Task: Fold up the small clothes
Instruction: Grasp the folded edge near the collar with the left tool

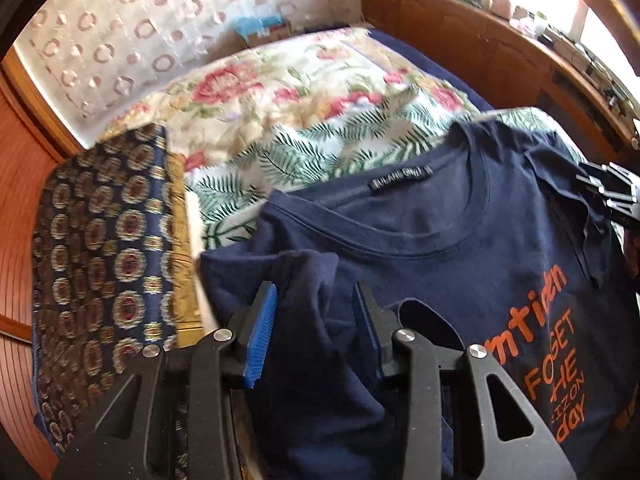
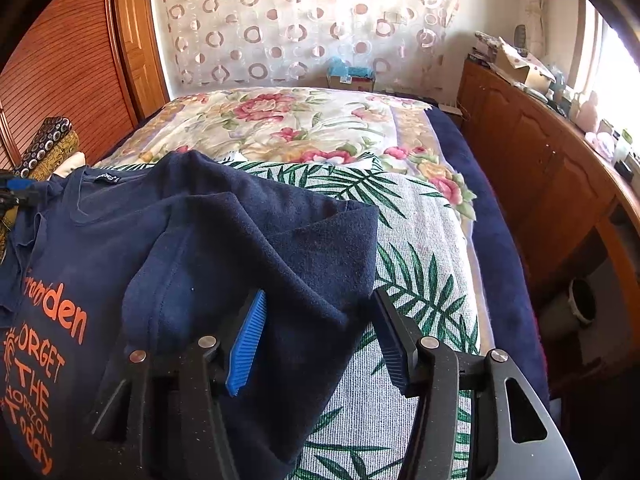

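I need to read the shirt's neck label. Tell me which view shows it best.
Left wrist view: the neck label sits near centre, large, though its lettering is blurred. Right wrist view shows it small, at an angle.

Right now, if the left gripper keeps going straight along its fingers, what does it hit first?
The navy T-shirt. A raised fold of it already sits between the left gripper fingers, so contact probably comes almost at once; the bed cover lies farther on. Depth is unclear.
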A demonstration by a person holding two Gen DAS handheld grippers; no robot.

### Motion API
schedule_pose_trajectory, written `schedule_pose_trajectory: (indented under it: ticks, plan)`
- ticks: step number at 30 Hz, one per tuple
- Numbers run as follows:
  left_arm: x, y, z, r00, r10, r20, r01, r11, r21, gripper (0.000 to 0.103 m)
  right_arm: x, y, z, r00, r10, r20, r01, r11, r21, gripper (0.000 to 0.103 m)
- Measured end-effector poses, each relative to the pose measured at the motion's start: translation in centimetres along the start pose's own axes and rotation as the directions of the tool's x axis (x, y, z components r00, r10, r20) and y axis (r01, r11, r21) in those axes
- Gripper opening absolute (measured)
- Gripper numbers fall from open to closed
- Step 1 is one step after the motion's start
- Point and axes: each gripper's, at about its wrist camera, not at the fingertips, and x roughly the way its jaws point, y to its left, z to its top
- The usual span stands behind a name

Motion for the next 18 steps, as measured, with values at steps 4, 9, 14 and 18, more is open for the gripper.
schedule_pose_trajectory:
  ticks: [4,9,14,18]
  plan:
    - [-1.2,0.2,-0.3,0.998,0.045,0.035,-0.046,0.999,0.009,0.004,0.0,0.0,0.0,1.0,0.0,0.0,0.0,1.0,-0.001,0.056]
    - [-7.8,3.7,-1.0,0.956,0.149,0.253,-0.109,0.98,-0.164,0.004,0.1,0.0,0.0,1.0,0.001,0.0,-0.001,1.0,-0.001,0.056]
    - [-9.1,5.9,-2.5,0.949,0.176,0.261,-0.123,0.971,-0.207,0.004,0.1,-0.1,0.0,1.0,0.002,0.0,-0.002,1.0,-0.002,0.056]
    - [-9.5,6.3,-3.9,0.946,0.163,0.279,-0.101,0.97,-0.223,0.004,0.1,-0.1,0.1,1.0,0.001,0.0,-0.001,1.0,-0.003,0.056]
